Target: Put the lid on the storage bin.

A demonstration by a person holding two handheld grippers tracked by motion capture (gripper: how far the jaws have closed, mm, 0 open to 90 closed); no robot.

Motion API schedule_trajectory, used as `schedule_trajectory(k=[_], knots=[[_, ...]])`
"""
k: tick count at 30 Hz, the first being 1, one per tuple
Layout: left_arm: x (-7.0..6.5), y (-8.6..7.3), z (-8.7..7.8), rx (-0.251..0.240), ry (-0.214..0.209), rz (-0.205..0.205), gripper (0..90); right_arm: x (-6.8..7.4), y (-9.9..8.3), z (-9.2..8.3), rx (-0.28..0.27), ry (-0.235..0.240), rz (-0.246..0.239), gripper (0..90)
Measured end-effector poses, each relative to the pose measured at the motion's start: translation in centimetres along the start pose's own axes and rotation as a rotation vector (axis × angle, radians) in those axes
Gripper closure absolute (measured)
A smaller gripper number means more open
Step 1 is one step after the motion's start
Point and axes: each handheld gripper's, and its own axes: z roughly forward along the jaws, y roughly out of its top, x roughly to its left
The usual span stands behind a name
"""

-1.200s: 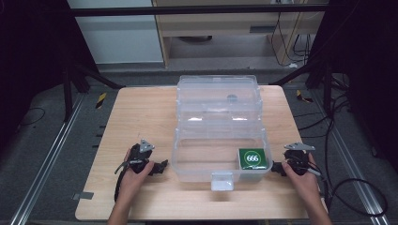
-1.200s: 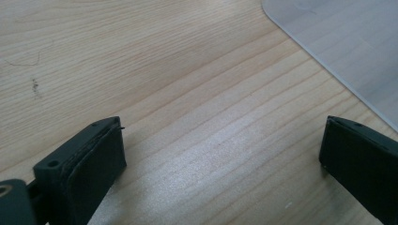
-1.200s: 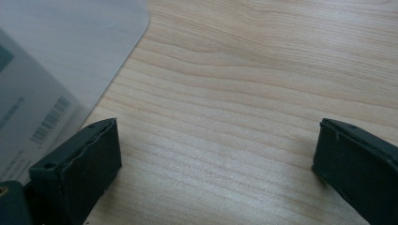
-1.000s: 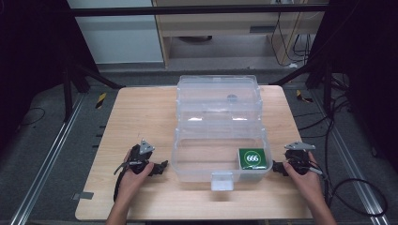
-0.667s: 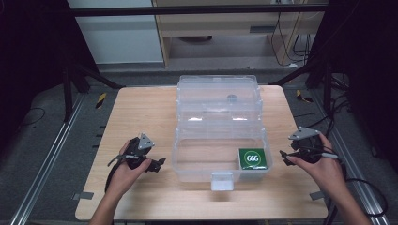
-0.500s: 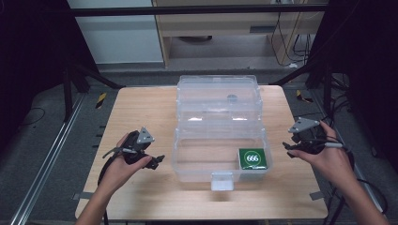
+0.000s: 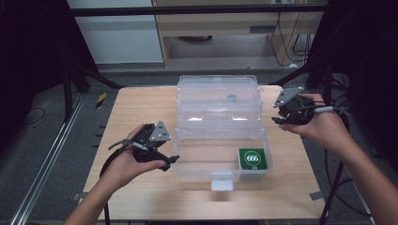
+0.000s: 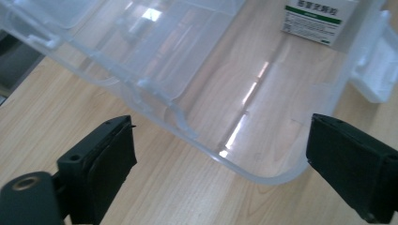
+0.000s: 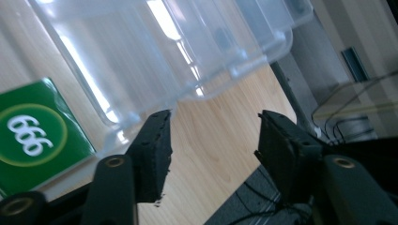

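Observation:
A clear plastic box [image 7: 202, 174] stands in the middle of the wooden table [image 7: 141, 112] with its lid [image 7: 218, 101] swung back. A green carton marked 666 [image 7: 252, 158] lies in its near right corner, the same carton [image 9: 37, 136] [image 8: 319, 18] also seen from both grippers. My left gripper [image 7: 172, 160] hovers at the box's near left corner, its jaws [image 8: 218, 136] wide apart above the rim, holding nothing. Raised off to the right of the lid, my right gripper [image 7: 277, 115] is open; its jaws [image 9: 213, 117] have just been closing, with nothing between them.
A white latch [image 7: 221, 180] sticks out of the box's front wall. Metal rails [image 7: 51, 154] run along the floor at the left. Cables [image 7: 335, 187] hang past the table's right edge. A cabinet [image 7: 225, 28] stands behind the table.
Both hands have lifted off the table. The right gripper rose and went toward the far right beside the lid; the left rose by the box's left corner.

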Motion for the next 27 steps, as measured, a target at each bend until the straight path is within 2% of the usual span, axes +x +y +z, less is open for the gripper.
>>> schedule_trajectory(k=[1, 3, 4, 5, 8, 9, 11, 14, 19, 21, 22, 24, 27], knots=[[-0.1, 0.2, 0.0, 0.004, -0.015, 0.004, 9.6, 0.1, 0.6, -0.1, -0.003, 0.012, -0.015, 47.0], [-0.3, 0.5, 0.2, 0.010, -0.019, 0.015, 11.2, 0.1, 1.6, 0.0, 0.008, 0.030, -0.045, 47.9], [-0.5, 0.9, 0.3, 0.017, -0.033, 0.029, 14.2, 0.3, 2.7, 0.1, 0.011, 0.039, -0.086, 50.1], [-0.5, 0.9, 0.3, 0.017, -0.033, 0.029, 14.2, 0.3, 2.7, 0.1, 0.011, 0.039, -0.086, 50.1], [-1.3, 1.6, 0.7, 0.029, -0.065, 0.068, 15.5, 0.5, 4.4, 0.4, -0.013, 0.088, -0.158, 57.6], [-1.3, 1.6, 0.7, 0.029, -0.065, 0.068, 16.4, 0.5, 4.4, 0.4, -0.013, 0.088, -0.158, 57.6], [-1.6, 1.8, 0.8, 0.043, -0.078, 0.087, 17.3, 0.7, 5.2, 0.7, -0.015, 0.110, -0.179, 61.5], [-2.0, 2.2, 1.5, 0.077, -0.112, 0.123, 18.9, 1.1, 6.6, 2.1, -0.001, 0.125, -0.244, 66.0], [-2.3, 2.6, 2.2, 0.112, -0.136, 0.164, 18.2, 1.2, 7.7, 3.5, 0.036, 0.127, -0.290, 65.7], [-2.5, 2.8, 2.5, 0.113, -0.129, 0.172, 17.4, 1.3, 8.2, 4.0, 0.065, 0.142, -0.334, 61.2], [-2.6, 2.9, 2.7, 0.110, -0.130, 0.174, 16.8, 1.3, 8.3, 4.1, 0.063, 0.142, -0.348, 59.7], [-2.7, 3.1, 3.2, 0.112, -0.145, 0.181, 16.2, 1.2, 8.8, 4.6, 0.075, 0.139, -0.353, 59.5], [-2.9, 3.2, 3.5, 0.118, -0.147, 0.181, 16.2, 1.0, 9.0, 5.0, 0.085, 0.141, -0.363, 61.2]])
